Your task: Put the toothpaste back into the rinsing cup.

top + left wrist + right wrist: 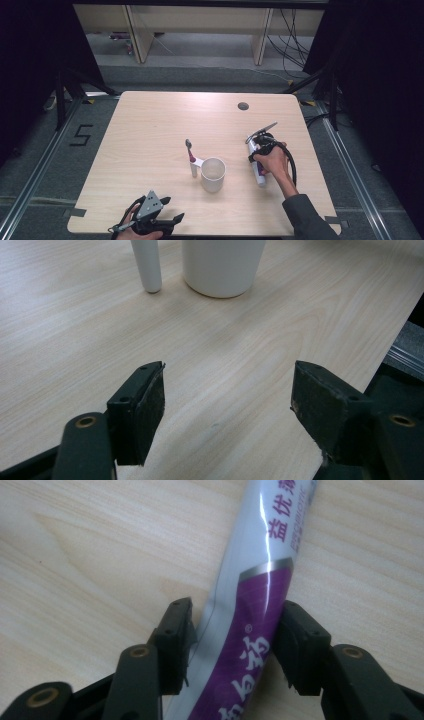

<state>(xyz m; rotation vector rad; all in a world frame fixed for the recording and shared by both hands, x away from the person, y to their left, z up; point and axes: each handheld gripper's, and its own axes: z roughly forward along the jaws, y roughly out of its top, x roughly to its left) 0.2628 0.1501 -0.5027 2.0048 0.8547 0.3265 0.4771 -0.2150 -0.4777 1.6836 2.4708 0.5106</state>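
Note:
A white and purple toothpaste tube point(261, 179) point(265, 545) lies on the wooden table point(150, 125), right of centre. My right gripper point(256, 159) point(235, 630) points down over it, and both pads touch the tube's sides, so it is shut on the tube. A white cup point(213, 173) point(222, 265) stands upright mid-table. A toothbrush with a white handle point(192, 161) point(147, 265) lies just to its left. My left gripper point(172, 209) point(227, 400) rests near the table's front edge, open with nothing between its jaws, facing the cup.
A round cable hole point(243, 106) sits near the table's far edge. Black curtains flank both sides. Desk legs and cables stand on the floor beyond the table. The right gripper's cable point(291, 167) loops beside the hand.

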